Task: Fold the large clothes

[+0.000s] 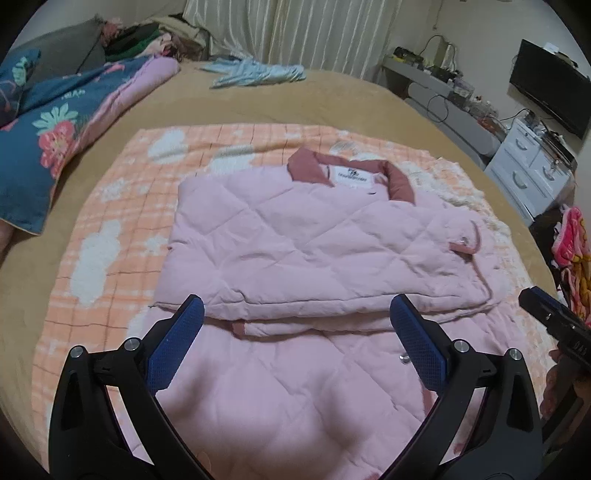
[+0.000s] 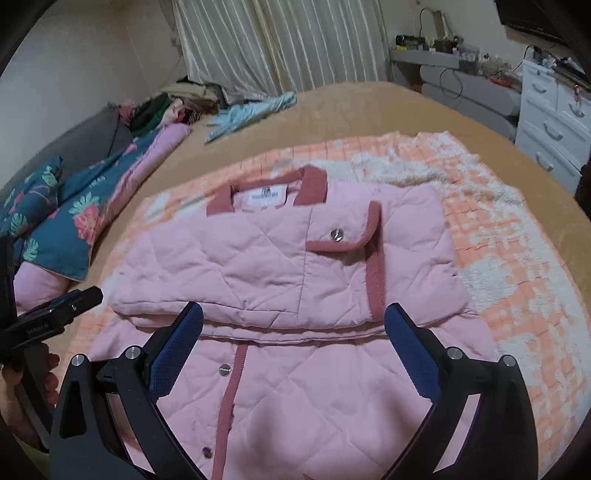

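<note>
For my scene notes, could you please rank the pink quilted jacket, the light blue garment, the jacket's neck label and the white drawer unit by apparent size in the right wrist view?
1. pink quilted jacket, by far the largest, and nearest.
2. white drawer unit, partly cut off at the edge.
3. light blue garment, close to the drawers; farther away, so that order is unsure.
4. neck label, the smallest.

An orange checked blanket (image 1: 122, 192) covers a tan bedspread (image 1: 332, 96); a floral quilt (image 1: 55, 122) lies bunched at one side; a pale blue garment (image 1: 255, 74) rests near striped curtains (image 1: 295, 33); white drawers (image 2: 554, 110) stand beyond.
</note>
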The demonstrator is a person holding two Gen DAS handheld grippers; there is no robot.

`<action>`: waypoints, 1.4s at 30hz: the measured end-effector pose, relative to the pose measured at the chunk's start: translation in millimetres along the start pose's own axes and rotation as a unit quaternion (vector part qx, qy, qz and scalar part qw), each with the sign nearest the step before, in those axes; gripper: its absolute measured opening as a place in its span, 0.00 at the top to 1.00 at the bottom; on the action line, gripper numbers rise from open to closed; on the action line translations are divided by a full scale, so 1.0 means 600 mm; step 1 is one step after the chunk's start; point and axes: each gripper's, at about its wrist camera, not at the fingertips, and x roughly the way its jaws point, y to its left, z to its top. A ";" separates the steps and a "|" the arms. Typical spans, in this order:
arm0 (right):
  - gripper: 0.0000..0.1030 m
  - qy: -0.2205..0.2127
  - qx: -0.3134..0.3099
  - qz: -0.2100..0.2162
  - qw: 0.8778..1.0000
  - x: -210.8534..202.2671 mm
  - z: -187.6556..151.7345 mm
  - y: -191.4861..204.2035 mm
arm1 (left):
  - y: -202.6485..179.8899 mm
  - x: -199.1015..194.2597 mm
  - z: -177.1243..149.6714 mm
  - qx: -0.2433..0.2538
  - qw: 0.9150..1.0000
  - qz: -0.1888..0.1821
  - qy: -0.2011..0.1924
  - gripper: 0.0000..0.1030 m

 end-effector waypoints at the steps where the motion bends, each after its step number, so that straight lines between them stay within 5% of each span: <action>1: 0.05 -0.013 -0.006 -0.005 1.000 -0.020 0.001 0.002 | -0.004 -0.010 -0.001 0.001 1.000 -0.002 -0.003 0.08; 16: 0.04 -0.076 -0.021 0.012 0.997 -0.180 0.010 0.005 | -0.034 -0.129 -0.017 0.003 0.999 -0.011 -0.039 0.08; 42: 0.04 -0.124 -0.034 0.013 0.992 -0.310 -0.040 0.003 | -0.065 -0.255 -0.087 0.029 0.995 -0.006 -0.095 0.08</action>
